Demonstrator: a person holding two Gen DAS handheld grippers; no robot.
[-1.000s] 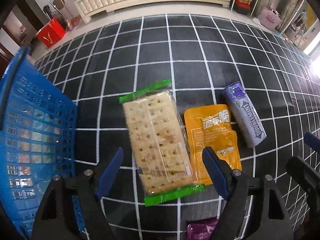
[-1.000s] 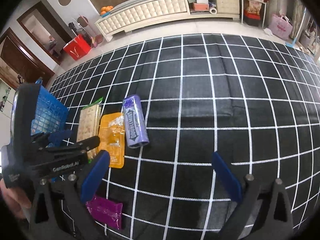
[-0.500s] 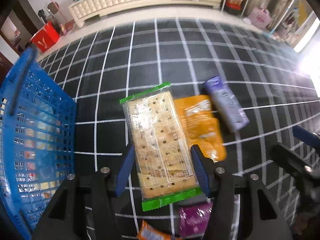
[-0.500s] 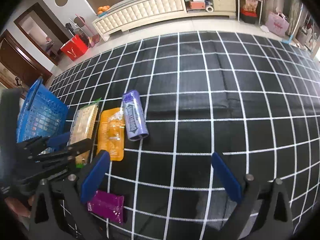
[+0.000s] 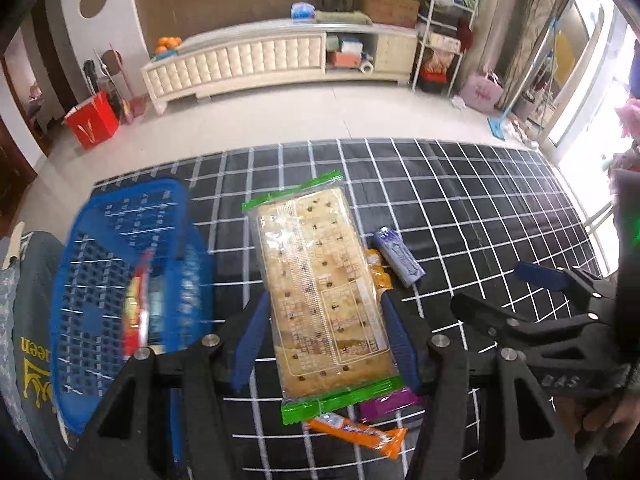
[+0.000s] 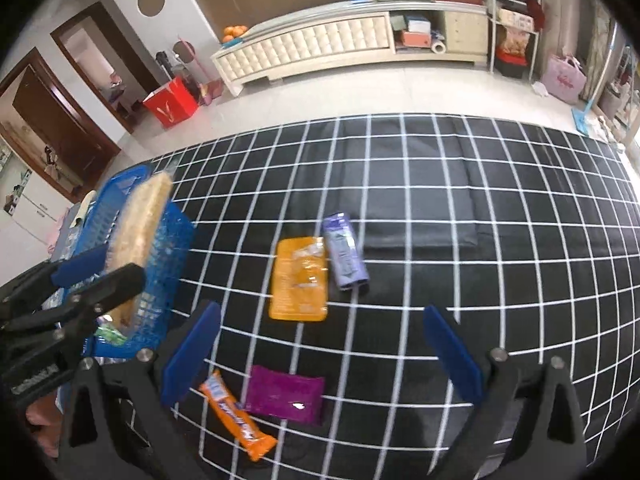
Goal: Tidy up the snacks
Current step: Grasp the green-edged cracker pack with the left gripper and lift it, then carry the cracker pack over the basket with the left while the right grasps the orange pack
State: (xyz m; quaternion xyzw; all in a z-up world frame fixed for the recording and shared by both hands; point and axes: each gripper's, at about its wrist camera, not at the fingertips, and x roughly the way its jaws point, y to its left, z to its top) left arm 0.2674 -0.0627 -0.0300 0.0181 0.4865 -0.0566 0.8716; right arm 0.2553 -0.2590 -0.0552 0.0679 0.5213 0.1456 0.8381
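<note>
My left gripper [image 5: 324,340] is shut on a clear cracker pack with green ends [image 5: 320,288], held up off the grid cloth. From the right wrist view the cracker pack [image 6: 140,232] hangs edge-on over the blue basket [image 6: 168,248]. The blue basket [image 5: 116,280] stands at the left with a red-wrapped snack inside. On the cloth lie an orange pouch [image 6: 300,280], a purple tube pack [image 6: 346,256], a magenta packet [image 6: 284,394] and an orange bar [image 6: 236,416]. My right gripper [image 6: 320,356] is open above the magenta packet, holding nothing.
The black cloth with white grid lines [image 6: 500,208] covers the floor, with open room to the right. A person's trouser leg [image 5: 28,320] is beside the basket at the left. A white cabinet [image 6: 320,48] and a red bag [image 6: 170,102] stand far back.
My left gripper closed on the cracker pack, lifted it off the cloth and carried it left toward the basket. My right gripper stayed open and drew back, so the orange bar now shows.
</note>
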